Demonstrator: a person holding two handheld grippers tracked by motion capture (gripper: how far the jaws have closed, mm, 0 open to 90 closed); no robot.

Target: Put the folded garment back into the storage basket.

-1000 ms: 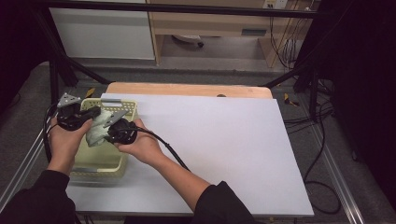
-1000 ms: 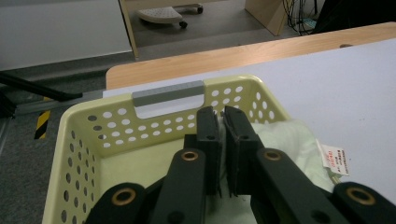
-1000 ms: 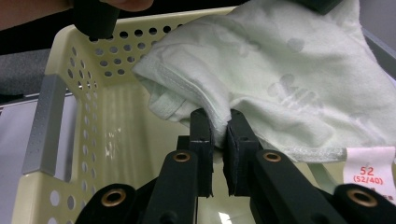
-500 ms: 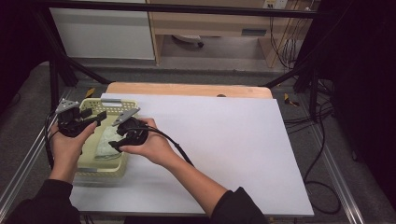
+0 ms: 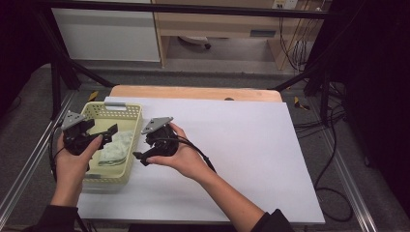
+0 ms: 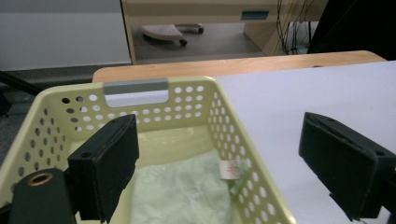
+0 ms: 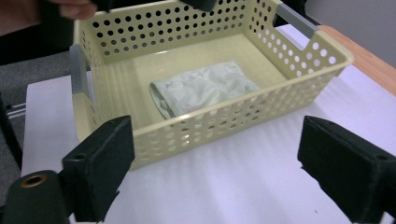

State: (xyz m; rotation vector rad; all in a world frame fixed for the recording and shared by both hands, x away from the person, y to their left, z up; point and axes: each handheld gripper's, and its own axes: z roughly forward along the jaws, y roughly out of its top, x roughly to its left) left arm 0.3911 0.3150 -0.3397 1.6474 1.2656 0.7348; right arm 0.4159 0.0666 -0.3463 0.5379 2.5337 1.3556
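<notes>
A pale yellow perforated basket (image 5: 129,145) stands at the table's left edge. A folded pale green cloth (image 5: 116,147) lies flat on its floor, with a small label (image 6: 229,169) at one corner. My left gripper (image 5: 101,128) hovers over the basket's left side; its jaws have just been opening and stand wide with nothing between them. My right gripper (image 5: 142,147) is just outside the basket's right wall (image 7: 224,121) and faces the cloth (image 7: 201,88). Its jaws have likewise just been opening and hold nothing.
A white sheet (image 5: 241,145) covers the table, and a wooden strip (image 5: 193,92) shows along the far edge. Each end of the basket carries a grey handle (image 6: 135,87). Cables (image 5: 333,159) hang off the table's right side. Cabinets stand on the floor beyond.
Both grippers opened and let go of the green cloth, which now lies in the basket. They drew apart: the left to the left, the right out past the basket's right wall.
</notes>
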